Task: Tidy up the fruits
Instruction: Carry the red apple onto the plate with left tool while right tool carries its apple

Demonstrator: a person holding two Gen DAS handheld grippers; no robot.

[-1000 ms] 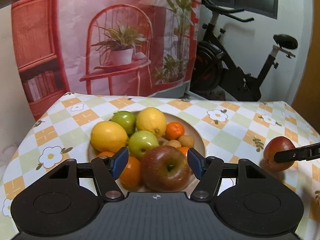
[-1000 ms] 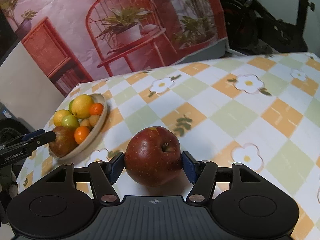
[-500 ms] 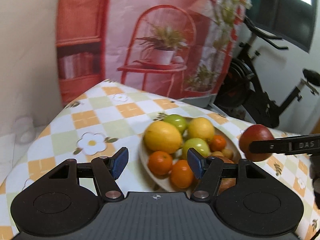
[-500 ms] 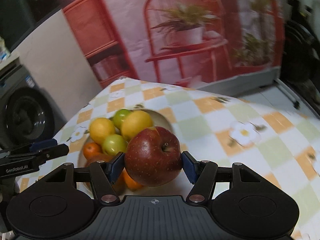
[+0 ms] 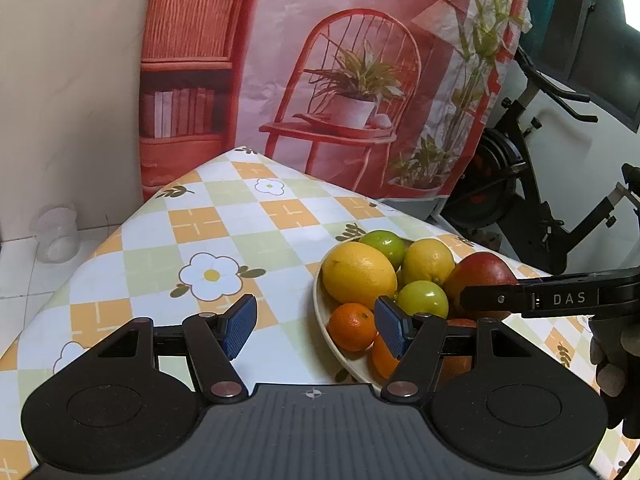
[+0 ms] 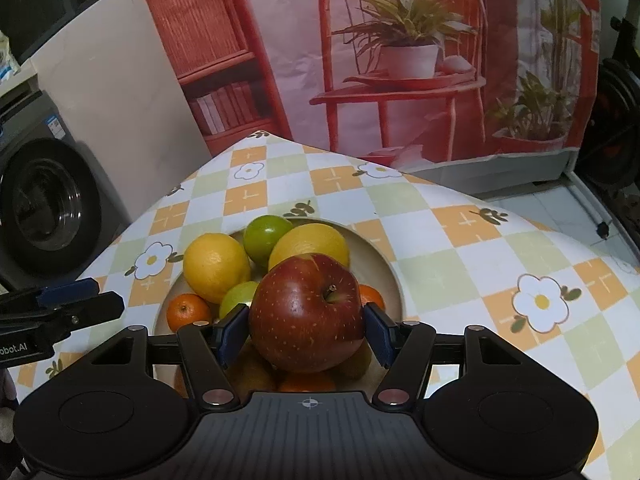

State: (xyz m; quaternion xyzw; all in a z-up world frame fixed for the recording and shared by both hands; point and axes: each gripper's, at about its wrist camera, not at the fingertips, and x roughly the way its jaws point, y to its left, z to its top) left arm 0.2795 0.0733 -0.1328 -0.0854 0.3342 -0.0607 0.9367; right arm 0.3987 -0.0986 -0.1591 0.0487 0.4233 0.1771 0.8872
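Observation:
My right gripper is shut on a red apple and holds it just above the fruit in the cream bowl. The bowl holds two lemons, green fruits and small oranges. In the left wrist view the same apple hangs over the bowl at its right side, between the right gripper's fingers. My left gripper stands open with nothing between its pads, left of the bowl above the tablecloth.
The table wears a checked orange, green and white cloth with flowers; its left edge drops to a tiled floor with a jar. An exercise bike stands behind, a washing machine to the left. A gloved hand shows at right.
The right gripper has carried the apple from the cloth at the right to above the bowl. The left gripper has drawn away leftward, leaving the dark apple in the bowl.

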